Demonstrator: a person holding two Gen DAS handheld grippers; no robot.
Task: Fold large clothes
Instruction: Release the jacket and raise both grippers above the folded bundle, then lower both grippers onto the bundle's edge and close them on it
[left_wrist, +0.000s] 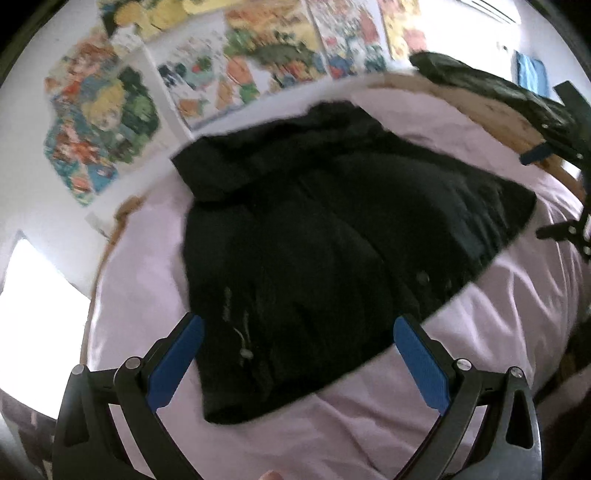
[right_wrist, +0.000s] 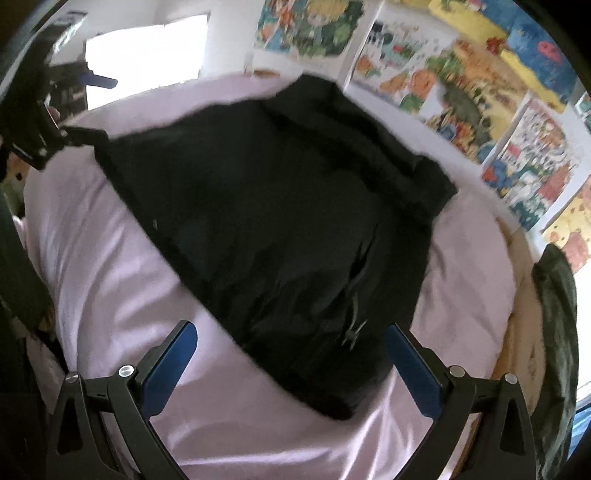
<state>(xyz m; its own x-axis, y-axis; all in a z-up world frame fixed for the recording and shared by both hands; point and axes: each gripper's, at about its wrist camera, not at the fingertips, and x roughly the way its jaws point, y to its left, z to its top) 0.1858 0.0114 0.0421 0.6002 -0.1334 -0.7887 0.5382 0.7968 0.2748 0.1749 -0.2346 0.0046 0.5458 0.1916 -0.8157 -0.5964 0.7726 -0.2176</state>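
A black garment (left_wrist: 332, 236) lies spread flat mid-bed on a pale pink sheet (left_wrist: 480, 332). The left tool (left_wrist: 297, 354) and right tool (right_wrist: 290, 356) hover above its near edge, fingers wide apart, holding nothing. A dark green garment (left_wrist: 491, 85) is heaped at two o'clock. Colourful posters (left_wrist: 236, 62) cover the white wall at twelve.

Bare pink bed (left_wrist: 480, 332) sheet is lying open all around the black garment (left_wrist: 314, 240), leaving room on the near side for both tongs. A dark green garment (left_wrist: 491, 88) is occupying the wooden edge, and the postered wall (left_wrist: 110, 110) is closing off the far side.
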